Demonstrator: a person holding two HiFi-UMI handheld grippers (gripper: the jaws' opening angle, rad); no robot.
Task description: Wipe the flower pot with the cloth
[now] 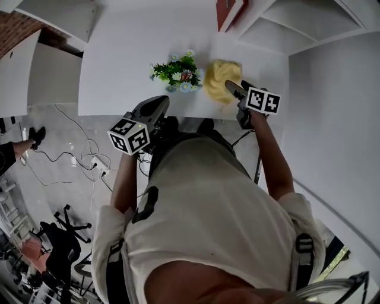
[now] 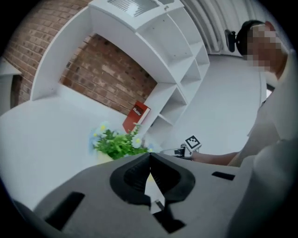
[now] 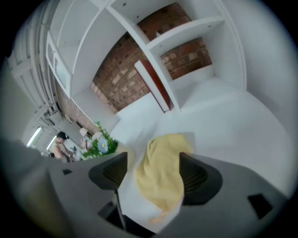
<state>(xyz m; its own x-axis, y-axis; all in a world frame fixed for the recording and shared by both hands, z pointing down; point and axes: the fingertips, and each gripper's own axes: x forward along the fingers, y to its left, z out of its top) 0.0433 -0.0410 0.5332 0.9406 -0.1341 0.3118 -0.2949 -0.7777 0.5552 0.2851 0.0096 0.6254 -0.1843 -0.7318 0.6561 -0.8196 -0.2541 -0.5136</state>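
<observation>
An office-like workroom is indicated: a white table (image 1: 119, 65) is set against white shelving (image 2: 179, 69) backed by a brick wall (image 2: 107, 74), a red book (image 2: 136, 116) is shelved, cables (image 1: 71, 155) are strewn across the floor, and a swivel chair (image 1: 70, 221) is seen nearby.

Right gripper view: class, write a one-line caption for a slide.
Open right tongs straddle the yellow cloth on a white table, potted flowers to their left.

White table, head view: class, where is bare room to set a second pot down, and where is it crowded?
Bare: the wide stretch of table from its left edge to the flower pot; also the strip behind pot and cloth, up to the red book. Crowded: pot, cloth and right hand-held gripper bunch together near the front edge.
</observation>
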